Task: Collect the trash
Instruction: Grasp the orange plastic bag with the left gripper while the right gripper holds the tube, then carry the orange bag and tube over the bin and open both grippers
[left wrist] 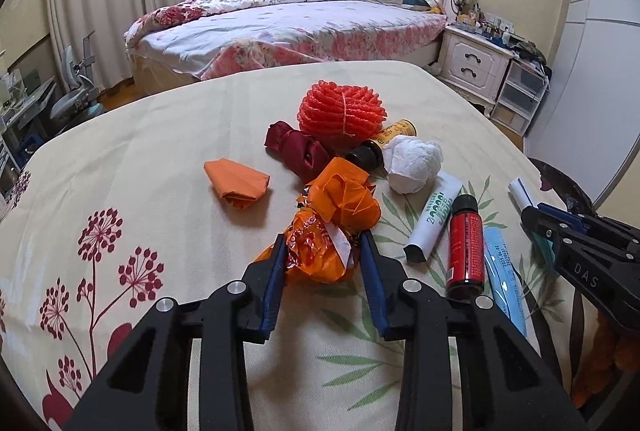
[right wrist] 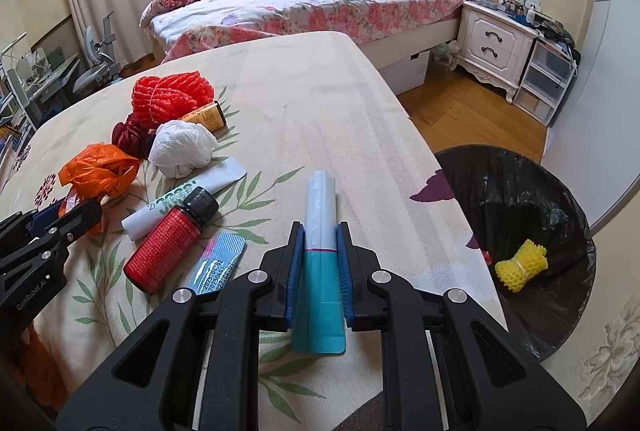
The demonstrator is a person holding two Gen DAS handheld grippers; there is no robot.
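Note:
My left gripper (left wrist: 324,237) is closed around a crinkled orange snack wrapper (left wrist: 316,255) on the table, both pads touching it. A crumpled orange plastic bag (left wrist: 346,199) lies just beyond. My right gripper (right wrist: 319,227) is shut on a folded teal-and-white packet (right wrist: 320,291), held just above the table near its right edge. To its right, beside the table, a bin lined with a black bag (right wrist: 520,199) holds a yellow foam net (right wrist: 520,265). The left gripper (right wrist: 80,211) also shows at the left edge of the right wrist view.
On the cloth-covered table (left wrist: 160,135) lie a red bottle (left wrist: 464,247), white tube (left wrist: 434,219), blue blister strip (left wrist: 504,283), white crumpled wad (left wrist: 414,163), red foam net (left wrist: 340,109), maroon cloth (left wrist: 296,149), folded orange piece (left wrist: 236,183) and a yellow bottle (left wrist: 384,143). A bed stands behind.

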